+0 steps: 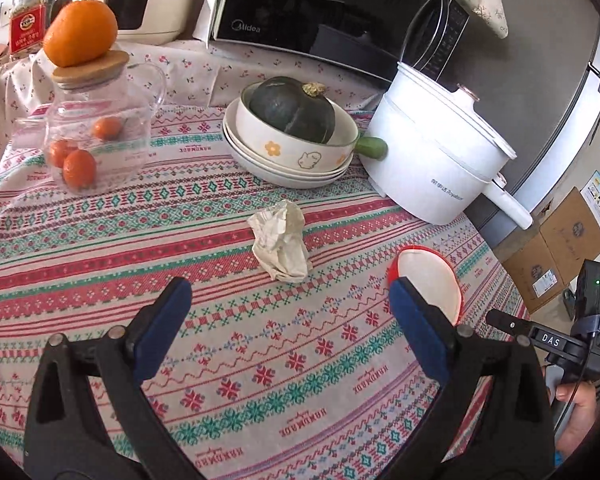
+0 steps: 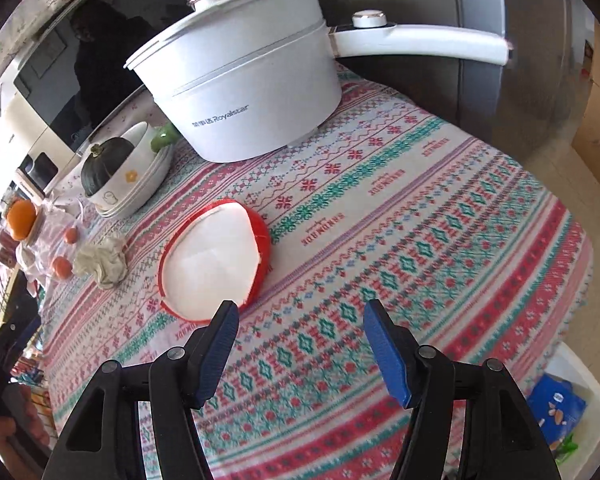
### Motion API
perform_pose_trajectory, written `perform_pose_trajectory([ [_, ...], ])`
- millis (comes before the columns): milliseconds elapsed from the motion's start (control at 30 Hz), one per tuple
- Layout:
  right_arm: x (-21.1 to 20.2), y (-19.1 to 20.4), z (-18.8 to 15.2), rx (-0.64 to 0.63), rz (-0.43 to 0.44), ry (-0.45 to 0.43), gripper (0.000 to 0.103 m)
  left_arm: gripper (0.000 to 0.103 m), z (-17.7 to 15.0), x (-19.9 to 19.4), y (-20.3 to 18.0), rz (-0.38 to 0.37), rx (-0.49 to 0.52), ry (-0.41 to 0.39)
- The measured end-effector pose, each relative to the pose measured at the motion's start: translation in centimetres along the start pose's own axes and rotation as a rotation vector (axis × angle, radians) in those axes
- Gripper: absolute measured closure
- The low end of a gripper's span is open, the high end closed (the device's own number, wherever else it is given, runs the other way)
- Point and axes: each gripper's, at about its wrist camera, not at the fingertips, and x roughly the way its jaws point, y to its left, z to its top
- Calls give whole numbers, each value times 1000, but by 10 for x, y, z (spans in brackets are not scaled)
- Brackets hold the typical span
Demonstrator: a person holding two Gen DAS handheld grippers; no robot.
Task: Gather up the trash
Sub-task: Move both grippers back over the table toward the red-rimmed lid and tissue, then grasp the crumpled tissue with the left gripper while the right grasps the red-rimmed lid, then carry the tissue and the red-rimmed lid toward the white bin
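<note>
A crumpled white paper wad (image 1: 281, 243) lies on the patterned tablecloth, in front of my left gripper (image 1: 290, 306), which is open and empty just short of it. A squashed red paper cup with a white inside (image 1: 430, 280) lies to the wad's right, behind my left gripper's right finger. In the right wrist view the cup (image 2: 216, 256) lies just ahead and left of my open, empty right gripper (image 2: 300, 326), with the wad (image 2: 102, 262) further left.
A white electric pot (image 1: 436, 152) (image 2: 244, 92), stacked bowls holding a dark green squash (image 1: 292, 140), a glass jar with oranges (image 1: 96, 136) and a microwave (image 1: 332, 12) stand at the back. A white bin with blue packaging (image 2: 560, 404) sits below the table's right edge.
</note>
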Motion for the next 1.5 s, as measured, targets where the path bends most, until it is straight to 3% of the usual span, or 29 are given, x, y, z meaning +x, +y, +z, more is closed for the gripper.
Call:
perform_pose_trajectory([
  [133, 28, 10, 10, -45, -10, 0, 43, 9, 10, 35, -1, -23, -3, 9],
  [233, 47, 13, 11, -60, -27, 15, 52, 15, 19, 53, -2, -49, -17, 13],
  [267, 47, 15, 12, -76, -35, -16, 54, 18, 20, 59, -1, -55, -23, 21],
  [333, 51, 20, 13, -101, -48, -32, 60, 39, 20, 70, -1, -55, -32, 53],
  [400, 54, 23, 13, -114, -37, -37, 85, 56, 17, 80, 0, -37, -32, 89],
  [433, 56, 24, 12, -115, -18, -34, 89, 60, 15, 82, 0, -30, -25, 99],
  [567, 55, 33, 6, -149, -13, -25, 98, 62, 6, 76, -1, -21, -14, 98],
  [700, 45, 33, -1, -133, -18, -7, 99, 65, 0, 61, 1, -21, -39, 115],
  [1133, -52, 8, -34, -81, 2, -51, 99, 65, -51, -33, -24, -19, 10, 108],
  [1333, -97, -8, -61, -73, -7, -62, 98, 65, -77, -75, -27, -54, -62, 102],
  [1500, -124, -25, -82, -77, -1, -68, 99, 65, -95, -104, -39, -85, -30, 88],
])
